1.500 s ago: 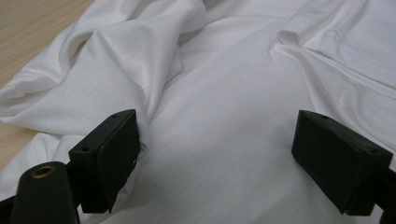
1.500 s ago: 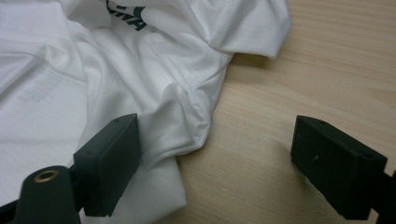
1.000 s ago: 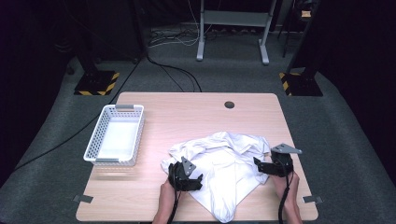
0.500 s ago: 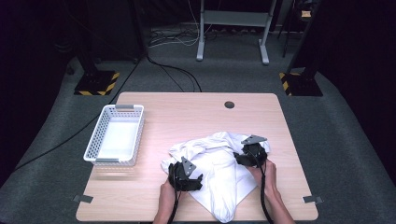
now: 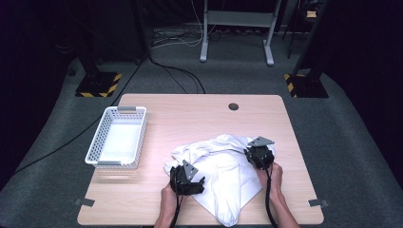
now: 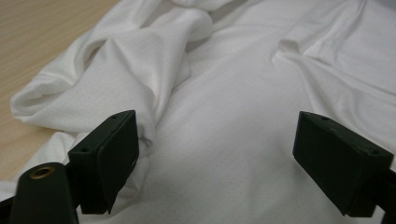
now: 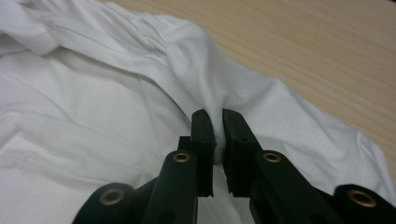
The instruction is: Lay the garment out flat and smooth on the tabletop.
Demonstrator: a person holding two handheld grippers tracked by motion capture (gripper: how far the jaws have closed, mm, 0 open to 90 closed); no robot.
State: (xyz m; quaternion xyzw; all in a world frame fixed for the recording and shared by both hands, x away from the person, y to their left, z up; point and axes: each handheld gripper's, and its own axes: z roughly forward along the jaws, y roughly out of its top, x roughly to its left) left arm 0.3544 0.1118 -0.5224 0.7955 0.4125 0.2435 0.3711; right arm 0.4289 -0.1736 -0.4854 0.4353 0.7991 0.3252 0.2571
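Observation:
A crumpled white garment (image 5: 223, 171) lies on the front right part of the wooden table (image 5: 199, 118). My left gripper (image 5: 187, 179) rests at the cloth's left front edge; in the left gripper view (image 6: 219, 154) its jaws stand wide apart over the white cloth (image 6: 233, 107), gripping nothing. My right gripper (image 5: 259, 154) sits at the cloth's right edge. In the right gripper view (image 7: 215, 135) its jaws are pinched on a raised fold of the white cloth (image 7: 205, 88).
A white mesh basket (image 5: 117, 137) with nothing in it stands on the table's left side. A round cable hole (image 5: 233, 106) is near the far edge. Bare wood lies behind the cloth. Stands and cables are on the floor beyond the table.
My right gripper moved left from beside the cloth onto its right edge and closed on a fold. The left gripper stayed in place and open.

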